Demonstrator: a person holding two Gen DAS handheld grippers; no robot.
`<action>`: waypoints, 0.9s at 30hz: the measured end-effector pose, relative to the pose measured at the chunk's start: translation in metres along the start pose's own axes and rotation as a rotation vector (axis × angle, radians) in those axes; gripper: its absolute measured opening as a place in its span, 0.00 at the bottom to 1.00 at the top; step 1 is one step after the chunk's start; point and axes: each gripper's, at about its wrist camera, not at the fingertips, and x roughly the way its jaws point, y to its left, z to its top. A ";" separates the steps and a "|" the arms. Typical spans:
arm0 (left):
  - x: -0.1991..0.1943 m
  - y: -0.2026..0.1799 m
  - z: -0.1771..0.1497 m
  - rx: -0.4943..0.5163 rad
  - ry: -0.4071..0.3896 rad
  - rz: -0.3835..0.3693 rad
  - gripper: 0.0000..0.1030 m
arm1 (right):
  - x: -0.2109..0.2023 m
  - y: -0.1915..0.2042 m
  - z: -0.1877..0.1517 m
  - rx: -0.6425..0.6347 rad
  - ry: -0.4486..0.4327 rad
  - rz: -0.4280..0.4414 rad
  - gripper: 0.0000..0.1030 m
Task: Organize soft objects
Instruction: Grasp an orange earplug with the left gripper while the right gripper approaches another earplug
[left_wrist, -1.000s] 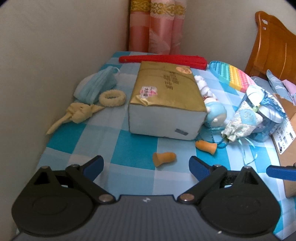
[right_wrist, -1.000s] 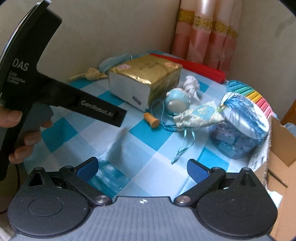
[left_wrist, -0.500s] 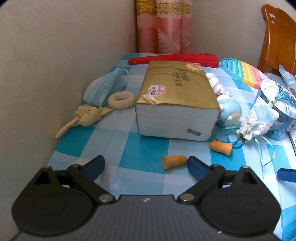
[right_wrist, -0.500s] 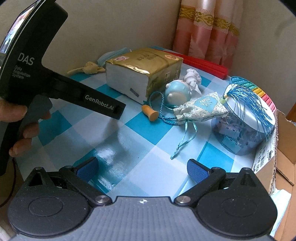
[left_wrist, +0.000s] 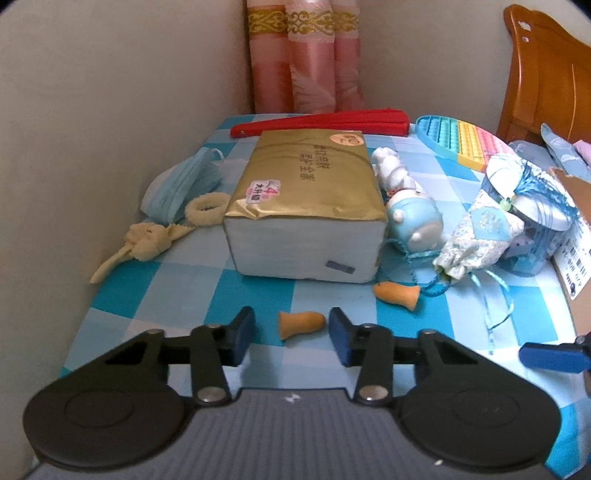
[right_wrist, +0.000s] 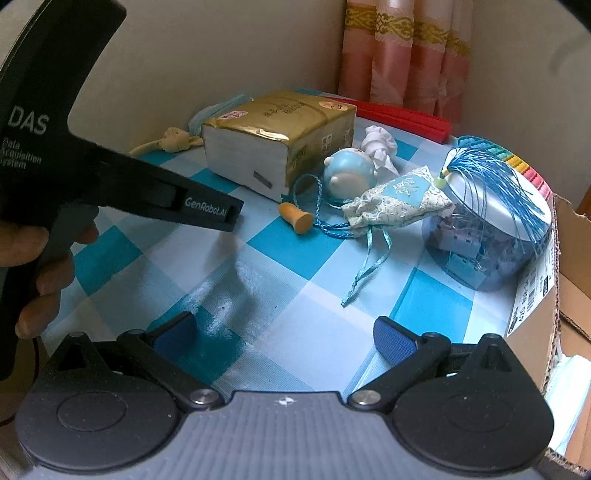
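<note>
Fingers of the left gripper have just been closing and are now bracketing an orange earplug lying on the checked counter; the right pad looks to be just meeting its rounded tip, while a sliver of cloth is still showing beside the left pad, so the pinch is not yet made. Only the left wrist view is showing this earplug, along with a blue face mask and a cream hair tie by the wall. The right wrist view is hiding it behind the left gripper's black body, with a person's hand wrapping the handle. Both views are showing a second earplug near the gold tissue pack. The right gripper is hovering over bare counter, its fingers spread wide around nothing, beside a cardboard box.
</note>
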 end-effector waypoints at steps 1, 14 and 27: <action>0.000 -0.001 -0.001 0.000 0.000 0.000 0.36 | 0.000 0.000 0.000 0.000 -0.002 0.000 1.00; -0.003 -0.002 -0.002 0.017 -0.011 -0.033 0.24 | 0.000 0.000 -0.001 -0.002 -0.010 -0.005 1.00; -0.015 0.037 0.001 -0.018 -0.035 0.031 0.24 | 0.000 0.020 0.025 -0.105 -0.057 0.056 0.90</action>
